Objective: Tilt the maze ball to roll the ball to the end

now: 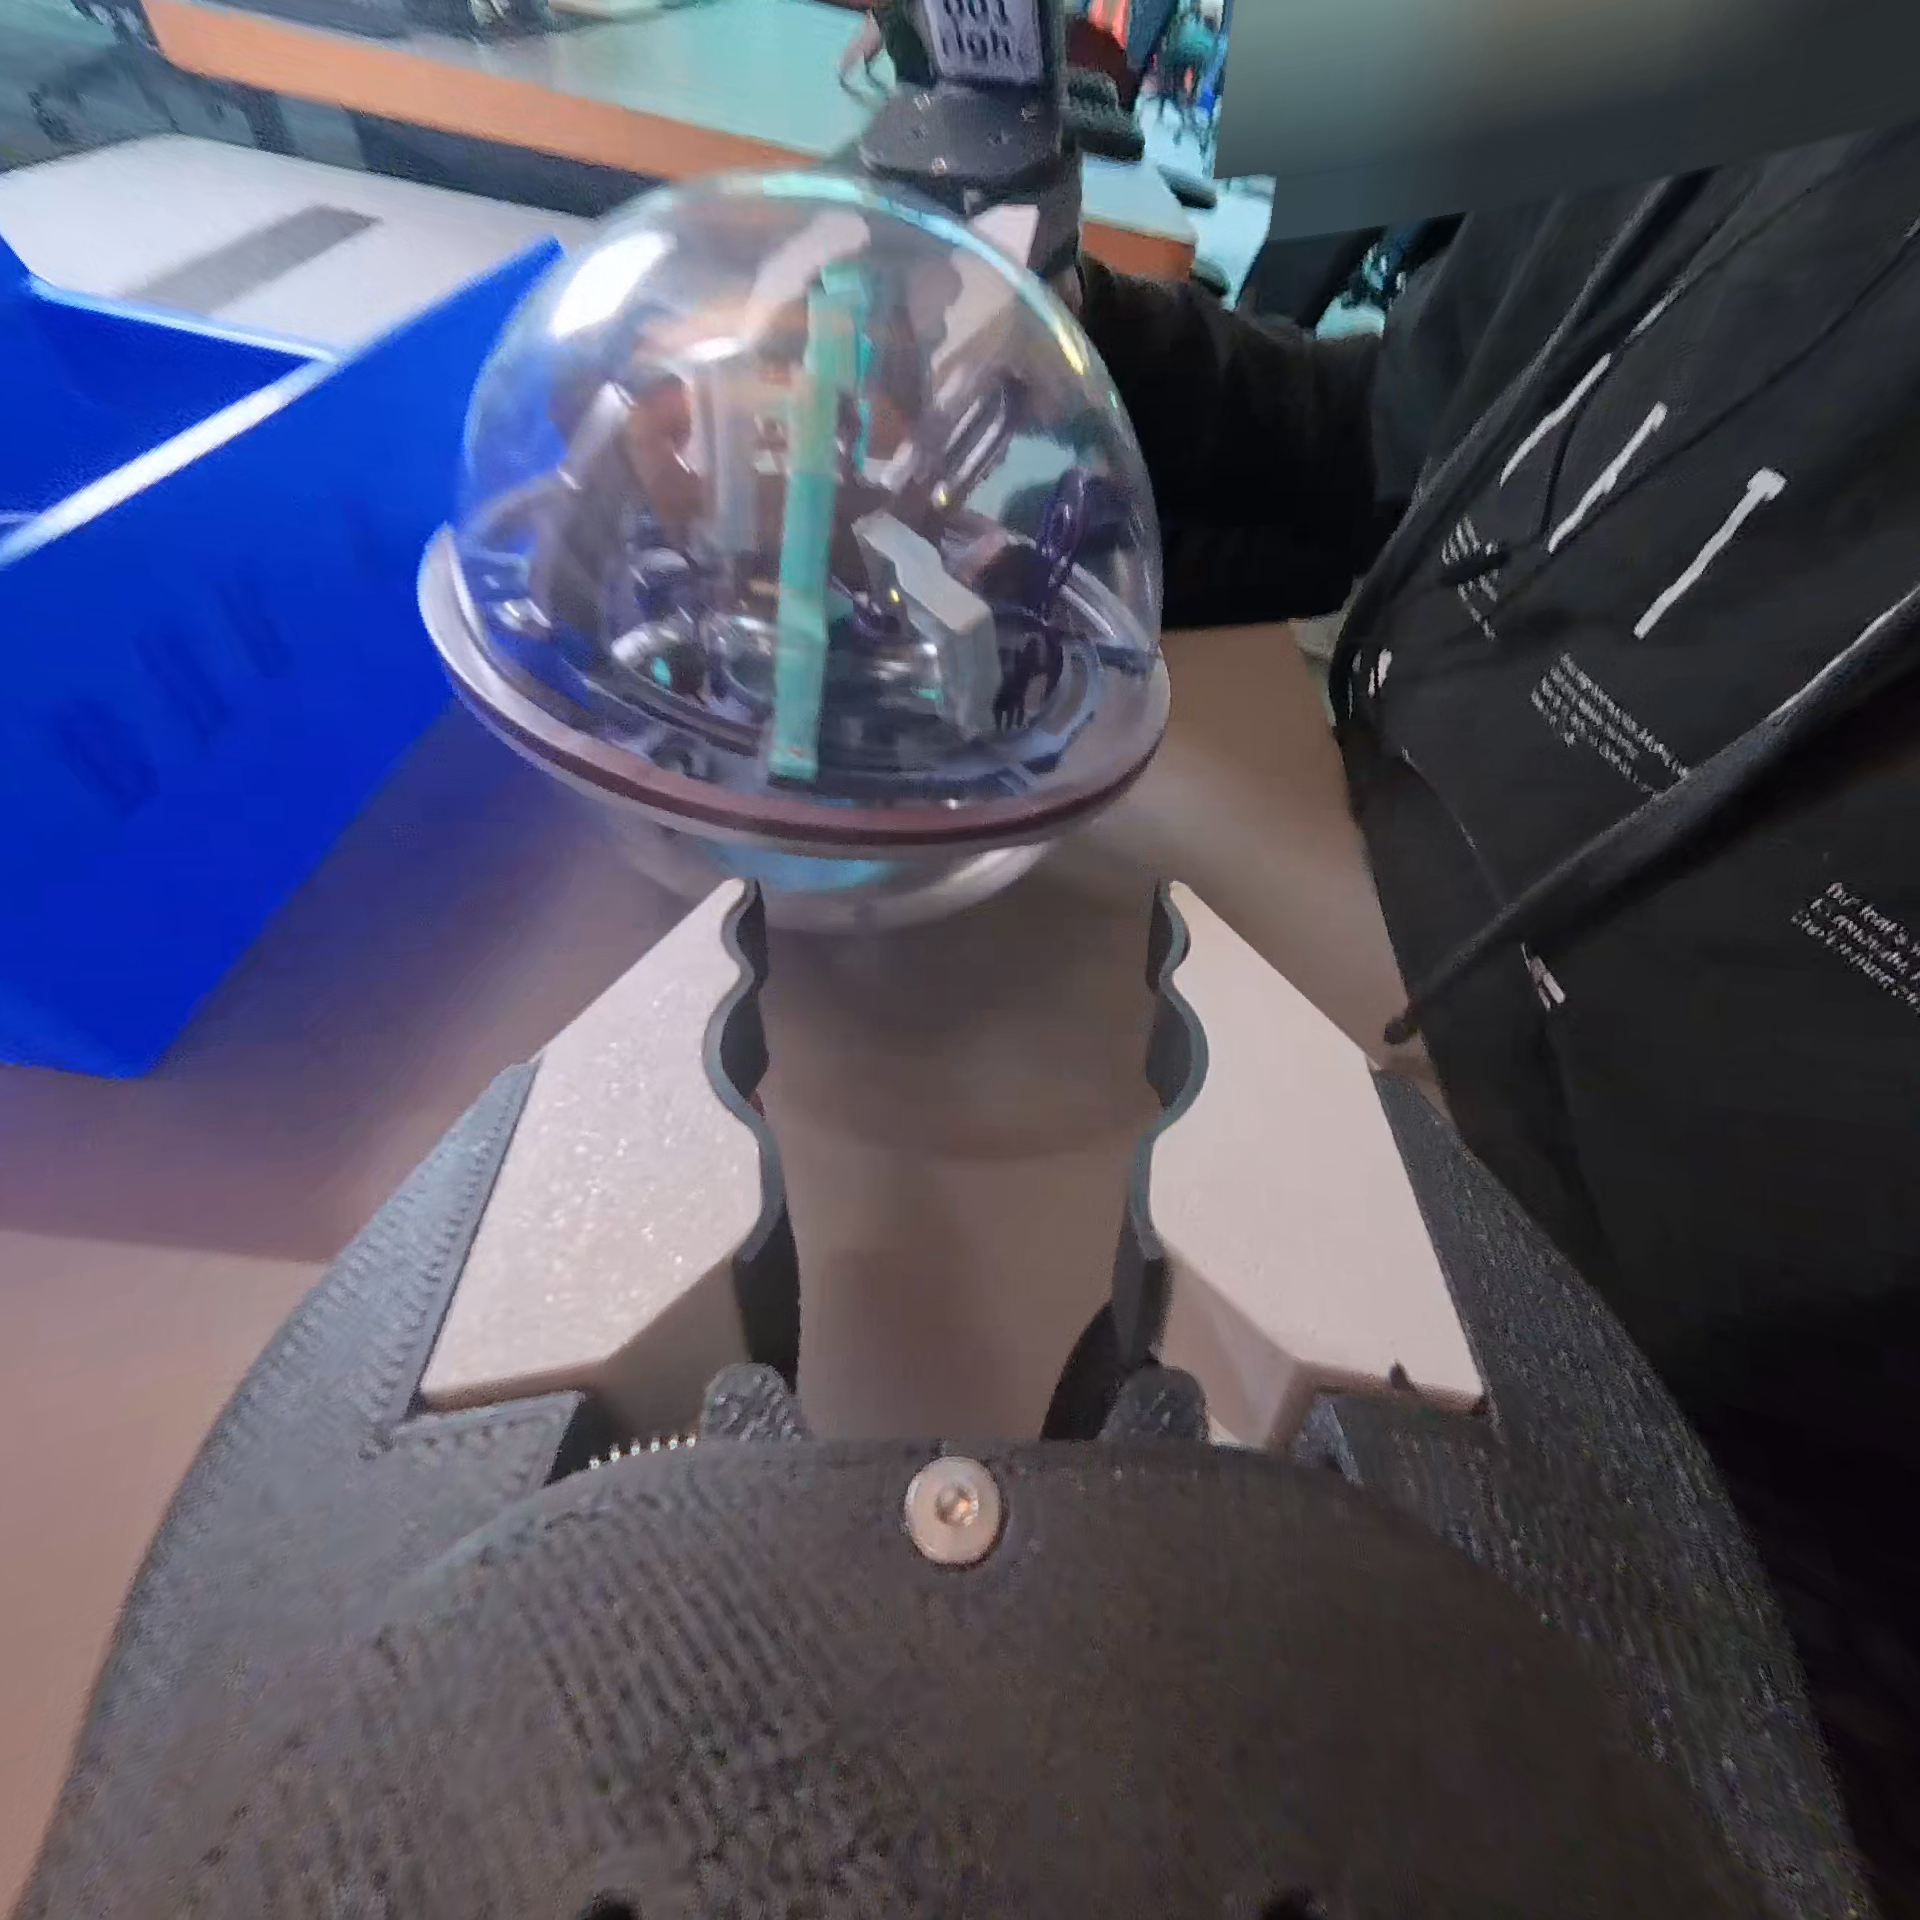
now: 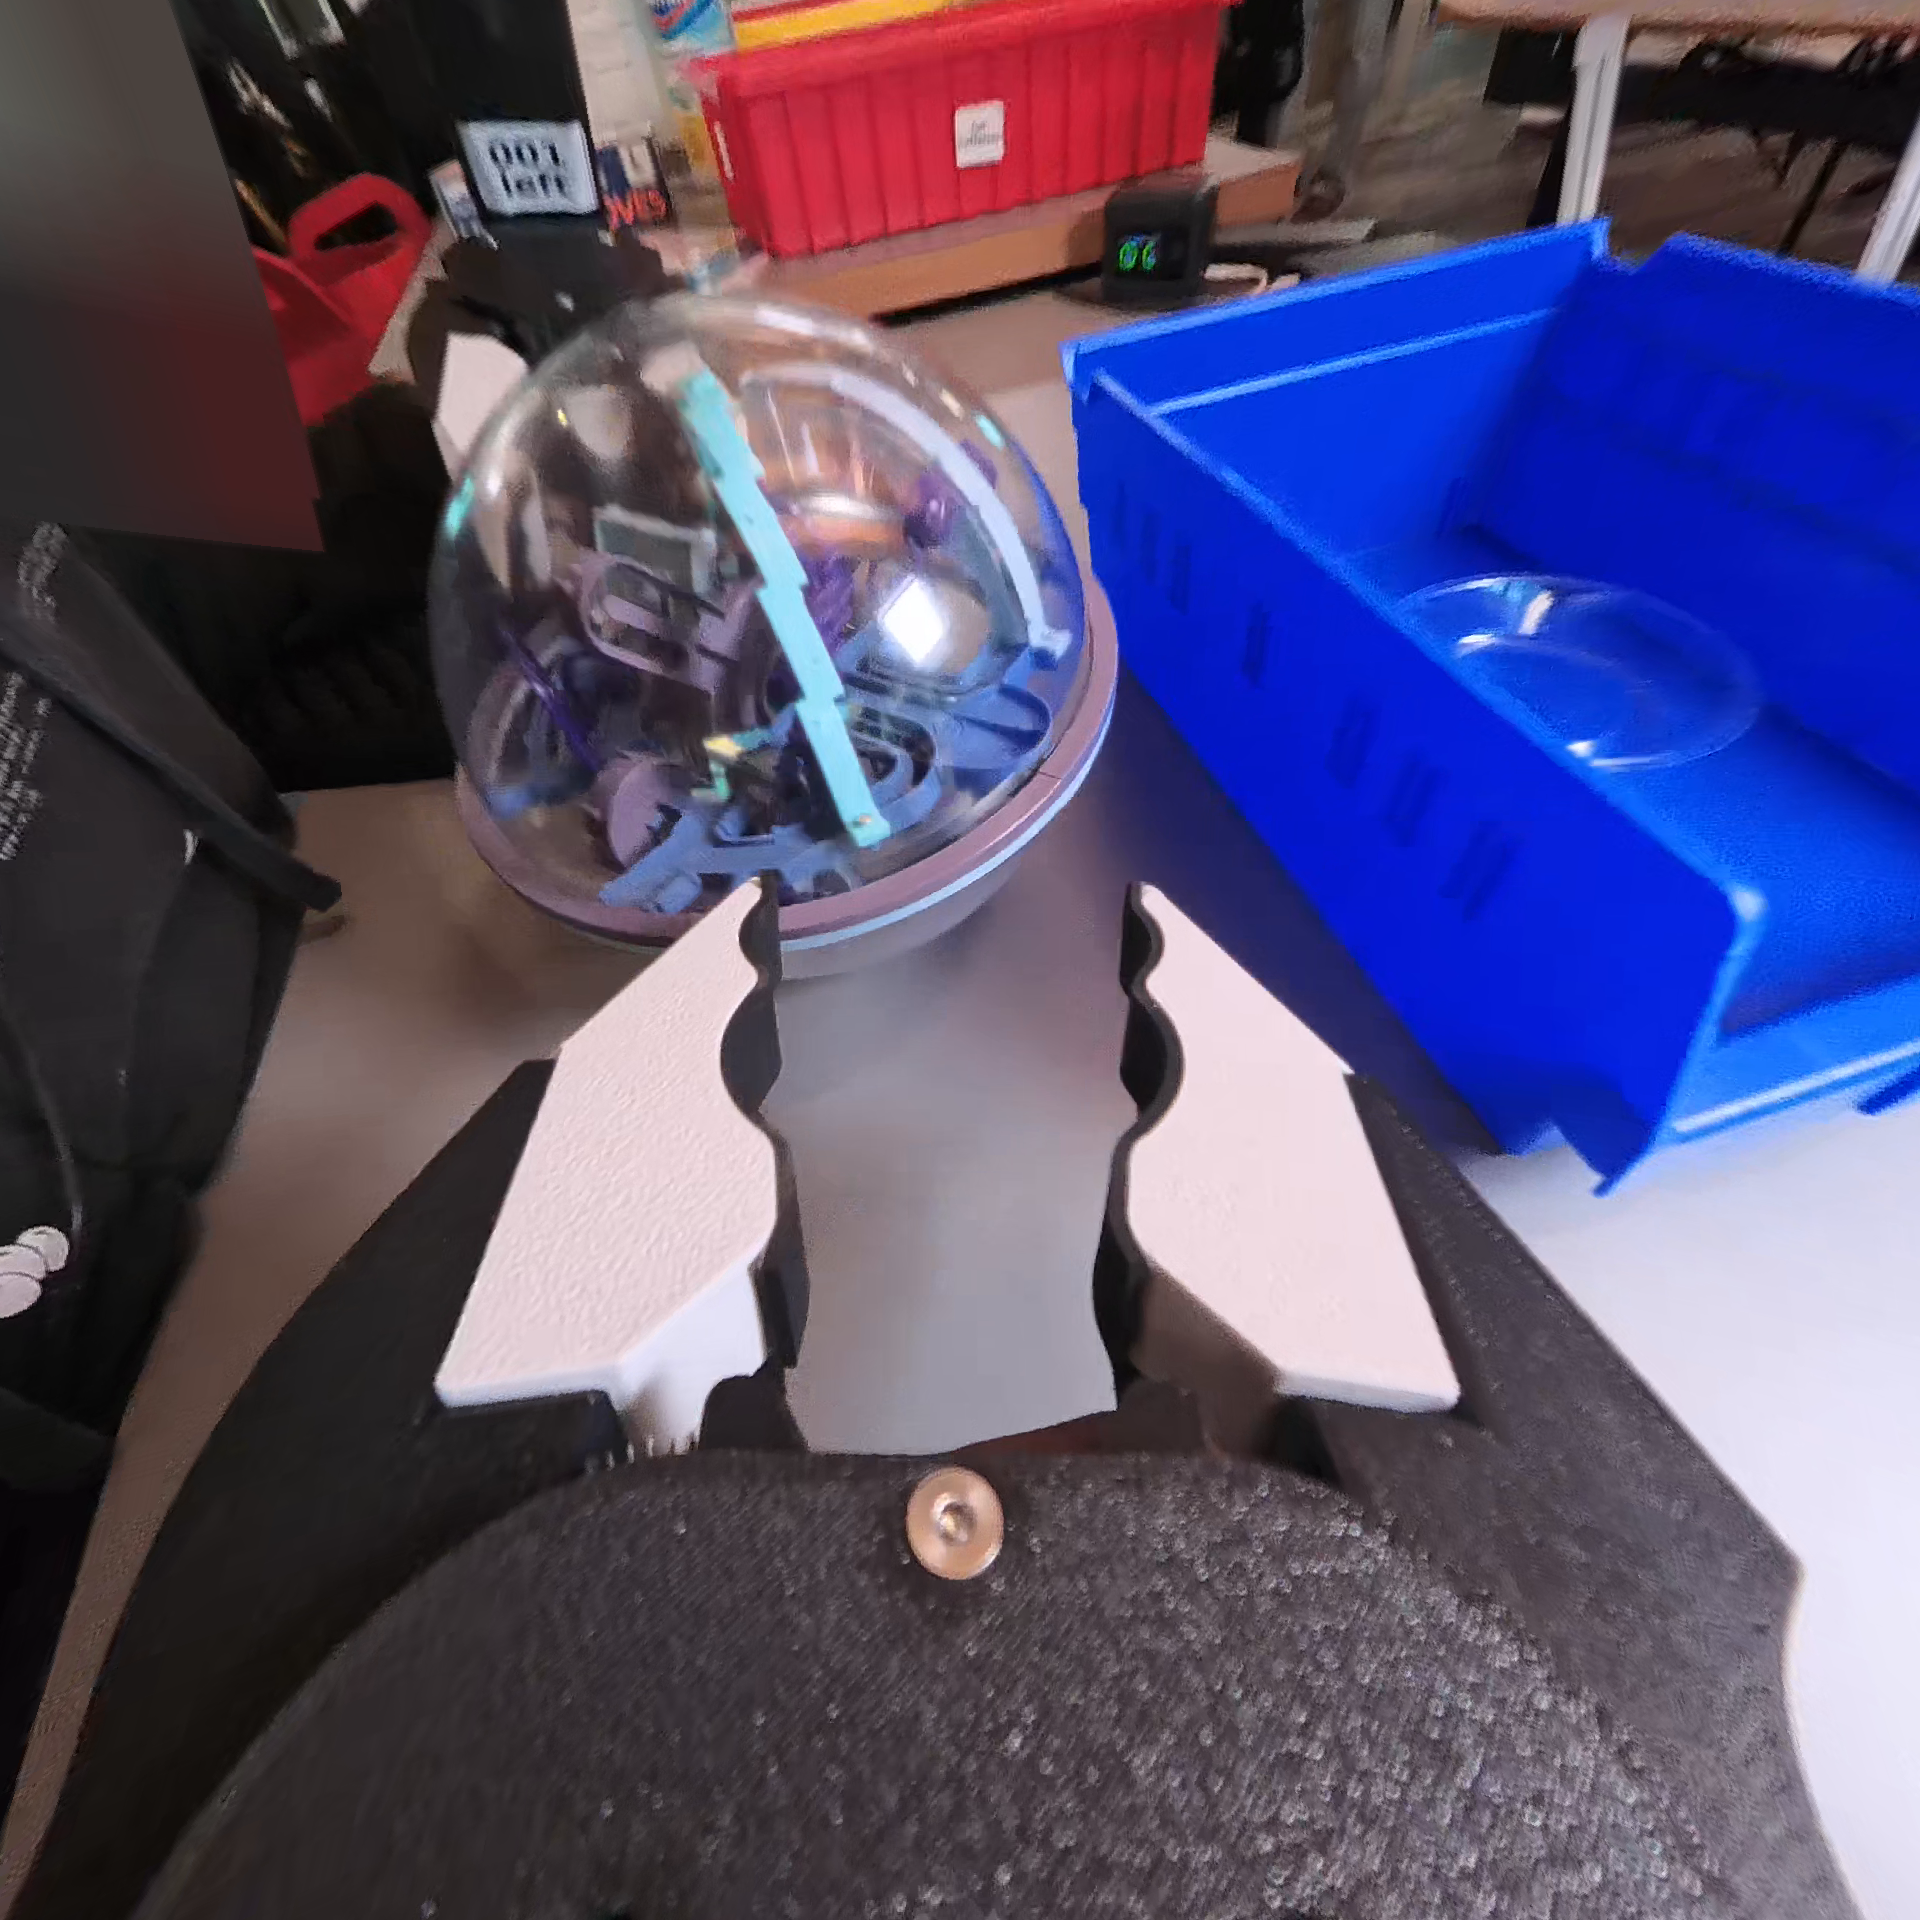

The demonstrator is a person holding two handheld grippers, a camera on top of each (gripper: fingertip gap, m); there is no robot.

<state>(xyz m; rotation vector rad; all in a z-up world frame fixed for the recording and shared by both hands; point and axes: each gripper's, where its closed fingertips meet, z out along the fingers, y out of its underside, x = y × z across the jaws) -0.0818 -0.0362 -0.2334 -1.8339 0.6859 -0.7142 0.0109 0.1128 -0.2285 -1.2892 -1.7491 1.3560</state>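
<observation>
the maze ball [image 1: 795, 540] sits just past the tips of the left gripper [image 1: 956, 899], whose jaws stand apart with nothing between them, only bare table [image 1: 208, 1403] showing through the gap. the ball's underside meets the near fingertip line in this view, but whether it touches the fingers [image 1: 743, 997] is hard to tell through the blur.

over in the right wrist view, same story: the right gripper [image 2: 951, 899] is spread wide and empty, and the maze ball [image 2: 764, 634] rests on the table [image 2: 1558, 1403] right ahead of it, a touch left of the gap's centre. one fingertip overlaps the ball's lower rim in the frame.

now the ball itself: a clear, glossy plastic sphere, split by a flat band around its middle, tilted so the band slants. inside, a tangle of purple, blue and grey tracks, with a straight teal strip [image 2: 774, 634] running steeply through. the small rolling ball inside can't be picked out.

the grippers' fingers are pale, grainy wedges lined with dark, wavy-edged pads [image 2: 753, 1049], set in a black, rough, layered printed body with a shiny screw.

beside the ball sits a bright blue plastic bin [image 2: 1403, 727], slotted along its wall, holding a clear dome [image 2: 1590, 665]. a person in a black hoodie [image 1: 1662, 727] stands close on the other side.
</observation>
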